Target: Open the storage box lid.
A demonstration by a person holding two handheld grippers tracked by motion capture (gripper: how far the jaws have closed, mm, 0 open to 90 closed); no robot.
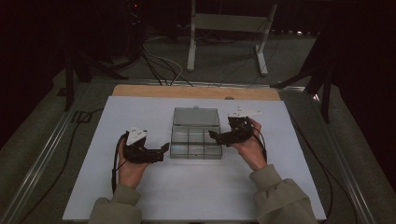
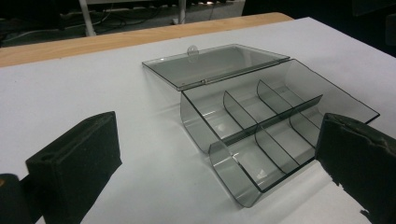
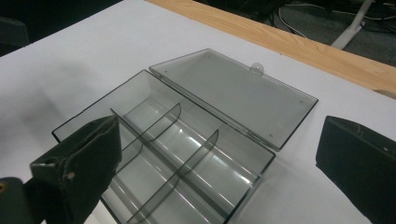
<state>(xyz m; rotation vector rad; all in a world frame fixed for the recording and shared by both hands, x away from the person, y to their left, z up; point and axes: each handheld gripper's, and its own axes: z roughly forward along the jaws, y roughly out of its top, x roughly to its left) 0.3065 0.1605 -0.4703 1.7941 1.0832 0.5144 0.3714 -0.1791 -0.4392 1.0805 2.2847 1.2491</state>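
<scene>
A: Hands?
B: Left claw [image 1: 164,147] and right claw [image 1: 213,135] flank the box [image 1: 196,140], aimed inward, jaws spread wide, empty.
A: Box?
B: Mid-desk [image 1: 140,196], lid [image 1: 196,116] flipped flat away from the person, long axis left-right.

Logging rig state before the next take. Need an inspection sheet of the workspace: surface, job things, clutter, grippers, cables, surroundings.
Surface: white board on a wooden table, wood edge bare at the far side.
Job's things: clear plastic compartment box at centre, lid swung open flat behind it; six compartments, all empty.
Clutter: nothing seen.
Grippers: left hand-held gripper open, just left of the box; right hand-held gripper open, at the box's right edge; neither holds anything.
Cables: black cable trails from the left one, another loops by the right hand.
Surroundings: dark room, white frame legs and floor cables beyond.
</scene>
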